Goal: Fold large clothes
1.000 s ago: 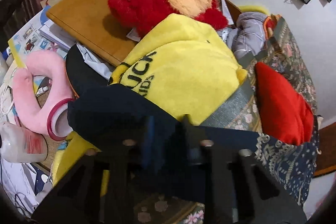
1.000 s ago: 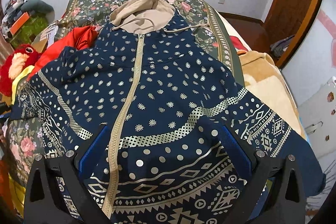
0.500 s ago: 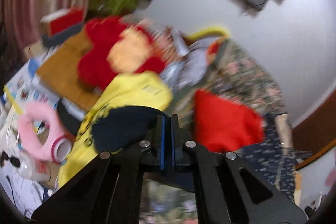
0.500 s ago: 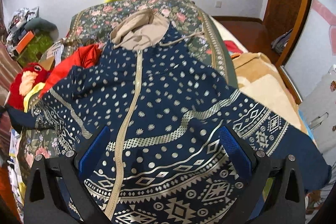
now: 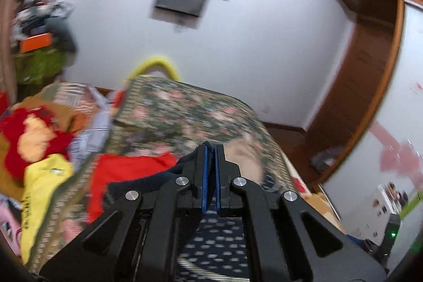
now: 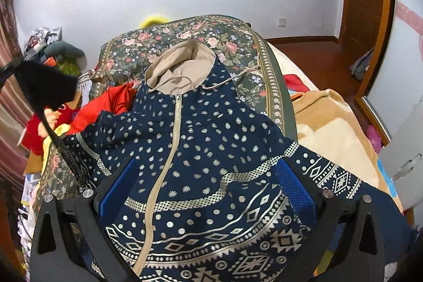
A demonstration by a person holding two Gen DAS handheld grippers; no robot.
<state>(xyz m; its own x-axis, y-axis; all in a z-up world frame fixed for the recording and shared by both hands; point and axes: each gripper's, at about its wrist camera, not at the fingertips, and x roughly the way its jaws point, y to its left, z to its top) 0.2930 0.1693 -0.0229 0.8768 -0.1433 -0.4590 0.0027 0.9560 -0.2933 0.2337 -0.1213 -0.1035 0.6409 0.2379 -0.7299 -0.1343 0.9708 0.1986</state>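
Floral bed (image 6: pixel 185 36) w/ navy hoodie (image 6: pixel 206 144); left gripper (image 5: pixel 210 149) clamped on blurred sleeve (image 6: pixel 45 86), right gripper (image 6: pixel 206 181) spread apart

Navy patterned hoodie (image 6: pixel 201 149) flat (sleeve raised).

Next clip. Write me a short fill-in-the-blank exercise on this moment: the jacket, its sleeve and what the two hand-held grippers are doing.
1. The left hand-held gripper is ____ on the dark sleeve, lifted over the bed's left side.
2. The right hand-held gripper hangs ____ above the jacket.
3. The jacket's hood is ____ in color.
4. The jacket lies on a bedspread with a ____ pattern.

Missing words: shut; open; beige; floral
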